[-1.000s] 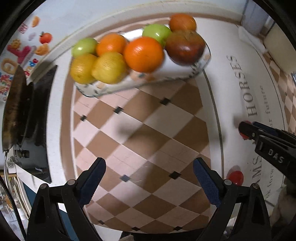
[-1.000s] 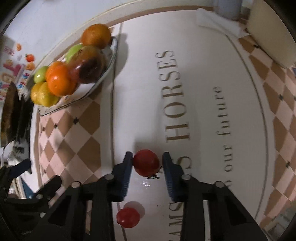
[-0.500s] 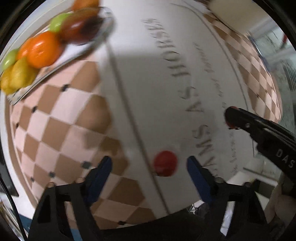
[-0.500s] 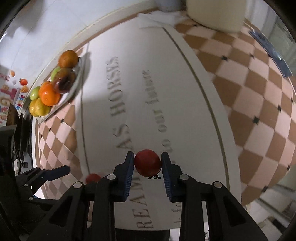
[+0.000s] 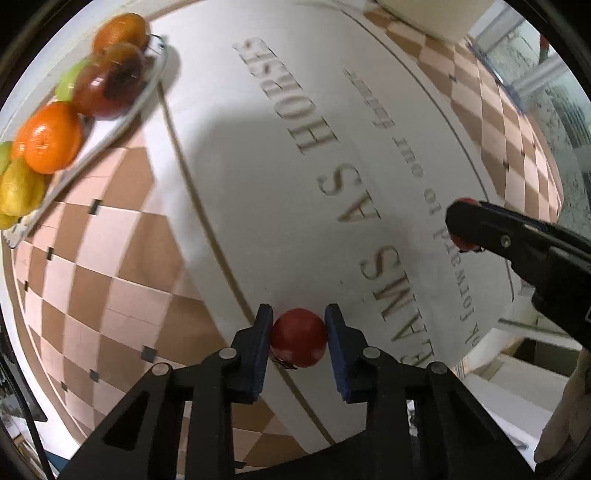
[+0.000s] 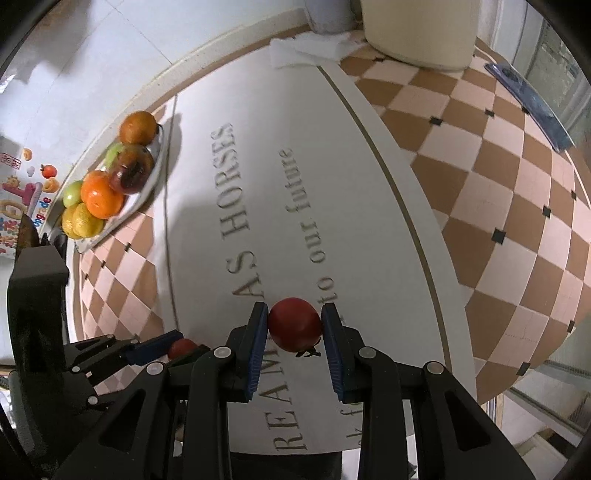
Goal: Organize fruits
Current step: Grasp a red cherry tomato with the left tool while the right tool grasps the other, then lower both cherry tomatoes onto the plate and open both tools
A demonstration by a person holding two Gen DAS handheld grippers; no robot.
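Observation:
My left gripper (image 5: 298, 338) is shut on a small red tomato (image 5: 299, 338); it also shows in the right wrist view (image 6: 183, 348), low at the left. My right gripper (image 6: 294, 325) is shut on a second red tomato (image 6: 294, 324) and holds it above the printed white tablecloth. That gripper shows at the right of the left wrist view (image 5: 461, 225). A glass plate (image 6: 155, 173) at the far left of the table holds oranges (image 6: 100, 199), lemons, green apples and a dark red fruit (image 6: 130, 169). The plate (image 5: 122, 116) is at the upper left in the left wrist view.
The table has a white centre strip with lettering (image 6: 240, 206) and a brown-and-pink checked cloth (image 6: 498, 192) on both sides. A cream container (image 6: 417, 29) and a folded white cloth (image 6: 314, 48) stand at the far end. The table edge runs at the lower right.
My left gripper swung from the plate to the loose tomato and closed on it. My right gripper lifted its tomato off the table and keeps hold.

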